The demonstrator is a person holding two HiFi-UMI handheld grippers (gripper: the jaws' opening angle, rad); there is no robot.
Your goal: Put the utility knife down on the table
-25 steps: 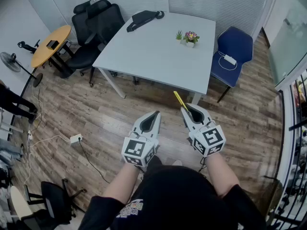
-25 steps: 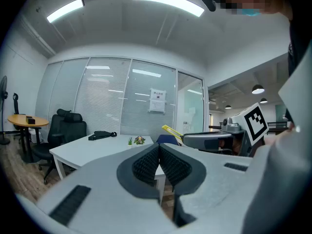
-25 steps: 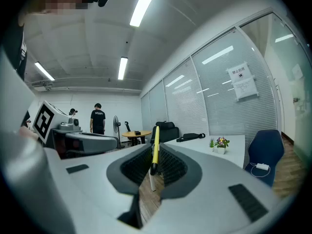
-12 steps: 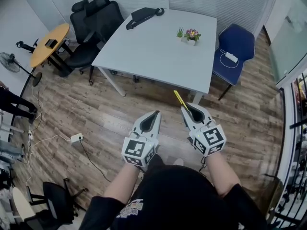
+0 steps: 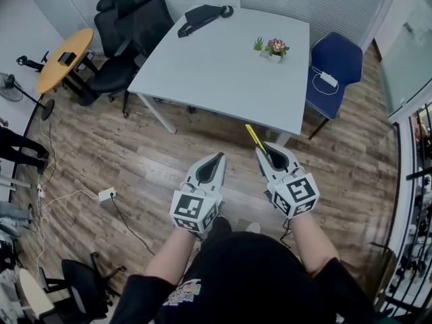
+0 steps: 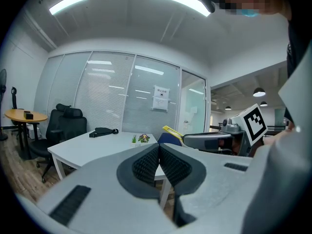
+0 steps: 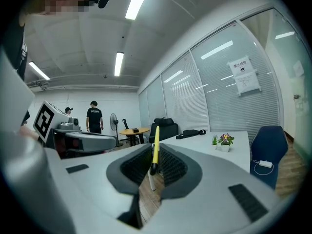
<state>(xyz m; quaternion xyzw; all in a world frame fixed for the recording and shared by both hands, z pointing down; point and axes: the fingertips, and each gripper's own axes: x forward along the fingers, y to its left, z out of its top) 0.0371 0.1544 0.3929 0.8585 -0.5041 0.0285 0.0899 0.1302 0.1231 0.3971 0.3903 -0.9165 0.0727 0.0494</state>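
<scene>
Clamping utility knife, right gripper above floor

I can read nothing for certain: the sheet on the glass wall is too small, and the print on my shirt is blurred.

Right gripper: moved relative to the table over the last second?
No, hardly. The right gripper, shut on the knife, remains just short of the table's near edge, perhaps slightly closer.

Matt white table, wood-grain floor, glossy yellow plastic utility knife
</scene>
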